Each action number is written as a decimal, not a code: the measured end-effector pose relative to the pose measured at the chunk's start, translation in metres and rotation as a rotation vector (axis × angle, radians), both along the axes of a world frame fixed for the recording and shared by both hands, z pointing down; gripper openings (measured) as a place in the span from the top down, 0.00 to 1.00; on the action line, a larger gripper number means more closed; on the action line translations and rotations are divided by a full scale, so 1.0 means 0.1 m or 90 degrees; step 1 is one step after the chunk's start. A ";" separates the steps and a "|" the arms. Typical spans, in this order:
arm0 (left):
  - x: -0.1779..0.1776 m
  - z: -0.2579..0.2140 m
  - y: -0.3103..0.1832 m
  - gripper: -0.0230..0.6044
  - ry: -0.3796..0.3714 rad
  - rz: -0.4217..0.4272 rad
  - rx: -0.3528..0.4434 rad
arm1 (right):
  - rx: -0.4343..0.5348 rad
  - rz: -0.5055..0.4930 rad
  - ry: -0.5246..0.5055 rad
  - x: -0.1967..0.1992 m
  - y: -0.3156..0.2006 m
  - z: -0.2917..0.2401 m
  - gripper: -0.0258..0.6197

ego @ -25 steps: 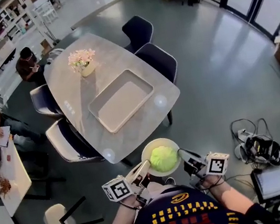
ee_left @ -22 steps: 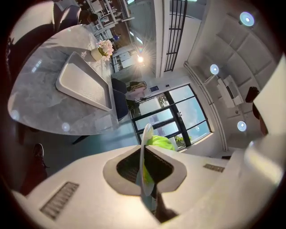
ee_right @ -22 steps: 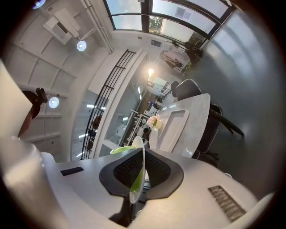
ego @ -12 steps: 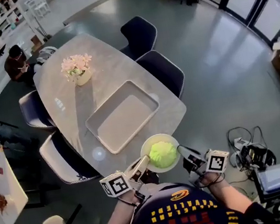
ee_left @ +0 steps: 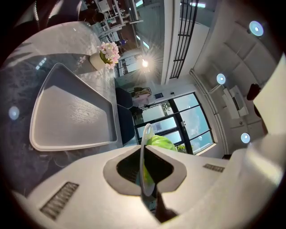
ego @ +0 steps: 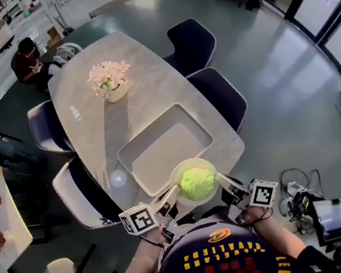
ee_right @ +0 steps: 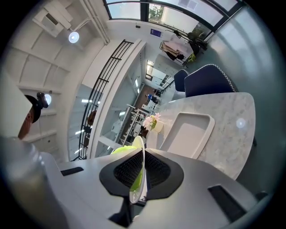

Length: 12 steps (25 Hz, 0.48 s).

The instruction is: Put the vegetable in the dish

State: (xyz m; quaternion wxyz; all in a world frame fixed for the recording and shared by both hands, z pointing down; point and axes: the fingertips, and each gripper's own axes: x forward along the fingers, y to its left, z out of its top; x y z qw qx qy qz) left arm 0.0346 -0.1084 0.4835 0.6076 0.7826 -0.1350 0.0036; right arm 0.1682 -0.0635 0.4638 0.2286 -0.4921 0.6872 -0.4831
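A pale green plate [ego: 178, 175] carries a light green leafy vegetable [ego: 196, 183] and hangs over the near corner of the table. My left gripper [ego: 174, 195] is shut on the plate's left rim [ee_left: 145, 152], and my right gripper [ego: 222, 183] is shut on its right rim [ee_right: 138, 179]. Both gripper views show the thin plate edge pinched between the jaws, with the green vegetable [ee_left: 160, 142] [ee_right: 126, 152] behind it. A large empty grey tray [ego: 164, 148] lies on the table just beyond the plate.
The marble table [ego: 88, 110] holds a vase of pink flowers [ego: 109, 79] at its far end. Dark chairs [ego: 193, 46] stand along both sides. A person [ego: 29, 59] sits at the far left. Cables and equipment [ego: 326, 216] lie on the floor at right.
The plate with the vegetable has moved forward, from off the table's near corner to over its edge beside the tray. Both grippers keep their hold.
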 end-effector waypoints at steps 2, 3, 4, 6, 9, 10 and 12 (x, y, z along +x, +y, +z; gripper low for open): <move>-0.02 0.02 -0.08 0.93 0.000 -0.016 -0.008 | -0.006 -0.014 -0.003 -0.01 -0.12 0.03 0.93; -0.03 0.03 -0.11 0.93 0.002 -0.025 -0.015 | -0.009 -0.022 -0.003 -0.01 -0.17 0.04 0.93; -0.04 0.05 -0.14 0.93 0.003 -0.034 -0.021 | -0.011 -0.032 -0.002 -0.01 -0.23 0.05 0.93; -0.06 0.07 -0.20 0.93 0.001 -0.054 -0.027 | -0.015 -0.052 -0.003 -0.02 -0.35 0.08 0.93; -0.09 0.10 -0.30 0.93 -0.005 -0.088 -0.026 | -0.018 -0.089 -0.012 -0.04 -0.52 0.13 0.93; -0.09 0.12 -0.34 0.93 -0.007 -0.100 -0.027 | -0.018 -0.103 -0.014 -0.04 -0.58 0.14 0.93; -0.10 0.16 -0.41 0.93 -0.017 -0.129 -0.032 | -0.020 -0.133 -0.017 -0.03 -0.71 0.17 0.93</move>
